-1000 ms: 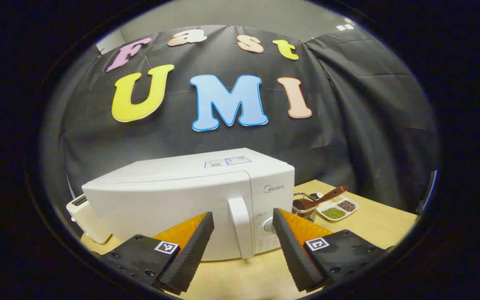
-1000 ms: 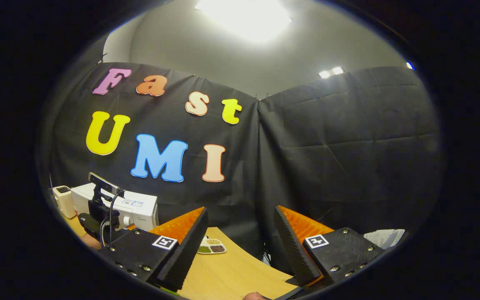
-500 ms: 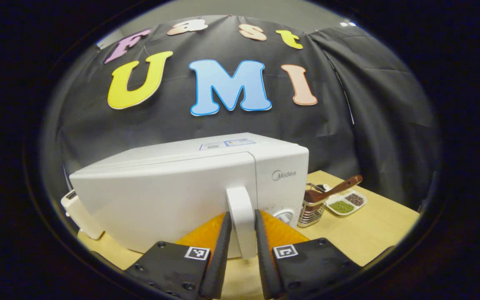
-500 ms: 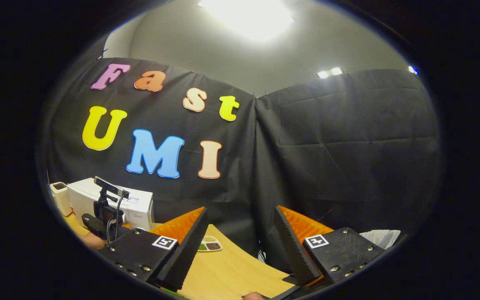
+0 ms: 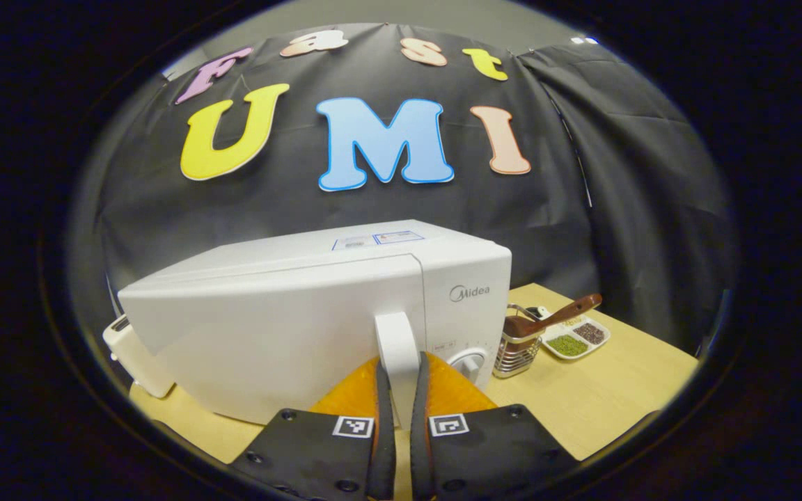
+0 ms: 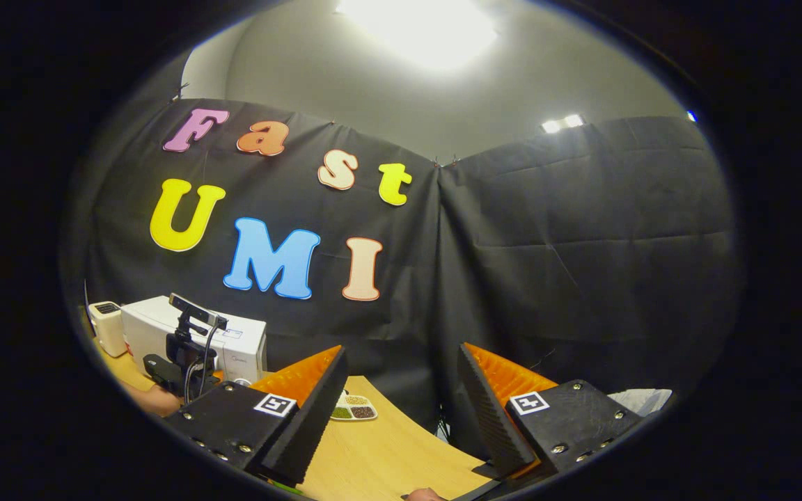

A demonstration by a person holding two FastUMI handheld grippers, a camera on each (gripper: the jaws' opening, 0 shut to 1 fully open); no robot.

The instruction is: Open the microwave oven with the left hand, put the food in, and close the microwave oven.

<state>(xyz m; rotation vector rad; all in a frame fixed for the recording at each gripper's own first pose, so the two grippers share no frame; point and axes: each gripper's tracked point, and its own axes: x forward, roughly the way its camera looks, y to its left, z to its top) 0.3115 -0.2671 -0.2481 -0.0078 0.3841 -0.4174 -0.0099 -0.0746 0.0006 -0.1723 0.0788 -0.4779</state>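
Left gripper (image 5: 398,390) jaws pinch the door handle (image 5: 397,348); pull along the door's arc; right gripper (image 6: 401,396) jaws spread

Smooth glossy plastic microwave (image 5: 289,313), matt wood-look table (image 5: 603,396), shiny wire-metal basket (image 5: 516,348)

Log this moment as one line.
left gripper shut on handle | microwave door closed | right gripper open, idle
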